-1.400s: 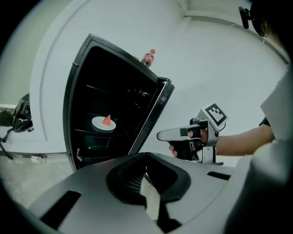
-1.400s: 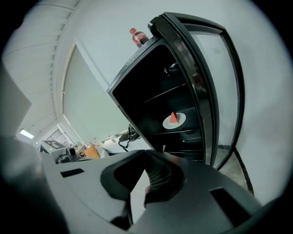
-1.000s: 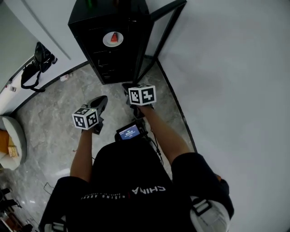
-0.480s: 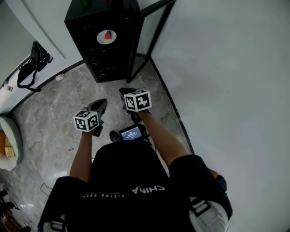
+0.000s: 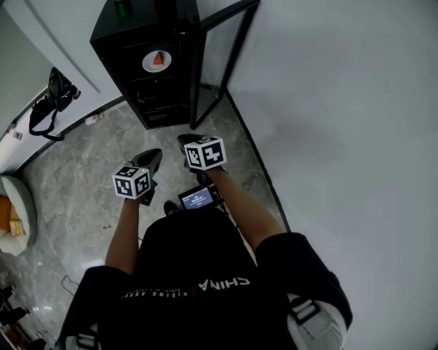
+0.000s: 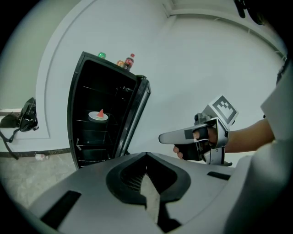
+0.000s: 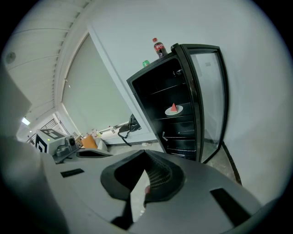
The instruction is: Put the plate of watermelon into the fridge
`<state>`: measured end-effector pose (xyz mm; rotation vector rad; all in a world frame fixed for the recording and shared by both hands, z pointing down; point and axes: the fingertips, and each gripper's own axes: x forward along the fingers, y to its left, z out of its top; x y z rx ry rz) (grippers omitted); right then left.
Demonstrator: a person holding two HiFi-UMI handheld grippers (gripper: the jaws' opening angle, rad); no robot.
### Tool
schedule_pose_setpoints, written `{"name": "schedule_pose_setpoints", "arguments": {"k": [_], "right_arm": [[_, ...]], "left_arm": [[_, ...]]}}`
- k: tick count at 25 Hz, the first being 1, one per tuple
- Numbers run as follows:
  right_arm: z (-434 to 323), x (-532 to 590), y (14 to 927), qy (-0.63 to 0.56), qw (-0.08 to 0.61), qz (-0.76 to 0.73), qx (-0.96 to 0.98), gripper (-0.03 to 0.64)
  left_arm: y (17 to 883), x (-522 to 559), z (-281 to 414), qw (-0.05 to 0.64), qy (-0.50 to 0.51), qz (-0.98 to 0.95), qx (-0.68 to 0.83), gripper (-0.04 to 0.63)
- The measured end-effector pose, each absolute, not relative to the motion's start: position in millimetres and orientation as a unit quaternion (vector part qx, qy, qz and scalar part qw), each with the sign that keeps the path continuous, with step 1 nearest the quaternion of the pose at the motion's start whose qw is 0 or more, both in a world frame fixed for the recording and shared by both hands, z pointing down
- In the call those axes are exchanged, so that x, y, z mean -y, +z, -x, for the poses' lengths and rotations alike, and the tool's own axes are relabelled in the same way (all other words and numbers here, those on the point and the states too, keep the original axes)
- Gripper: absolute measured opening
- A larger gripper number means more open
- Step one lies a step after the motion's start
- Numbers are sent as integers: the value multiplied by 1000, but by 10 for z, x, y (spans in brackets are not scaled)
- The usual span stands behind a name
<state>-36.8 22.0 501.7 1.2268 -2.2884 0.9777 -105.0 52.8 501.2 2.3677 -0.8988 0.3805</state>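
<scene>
The plate (image 5: 157,61) with its wedge of watermelon (image 5: 158,58) sits on an upper shelf inside the fridge (image 5: 164,89), so to my eye the putting-in is done and only the door (image 5: 220,60) is left, standing wide open on the fridge's right side. Both tools hang in front of the fridge, well short of it. The left gripper (image 5: 155,153) has its jaws together on nothing, and the right gripper (image 5: 186,139) is the same.

What could go wrong is the closing. A hard shove on the door might jolt the cabinet, slide the plate on its shelf or tip the wedge over, and rock the cola bottle (image 7: 158,47) and green-capped bottle (image 5: 121,7) on top of the fridge. Closed jaws would also have only a thin door edge to push on, so a slip is likely.

A black bag (image 5: 51,96) lies against the wall left of the fridge, out of the way. I see nothing on the floor (image 5: 89,164) between the grippers and the door.
</scene>
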Motion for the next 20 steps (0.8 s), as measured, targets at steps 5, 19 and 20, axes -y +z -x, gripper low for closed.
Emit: {"name": "schedule_pose_setpoints", "arguments": {"k": [5,19,20], "right_arm": [[308,-158,5017,350,180,-426,814,15],[224,-21,4936,335,187,-418,823,15],[216,-4,4944,334,189,-417,824,15]], "left_arm": [[5020,-459,1027,282,147,-880,353,11],[5003,-378,935,280,145,-883,348,12],[5014,-361,924,280,146,-883,348,12]]}}
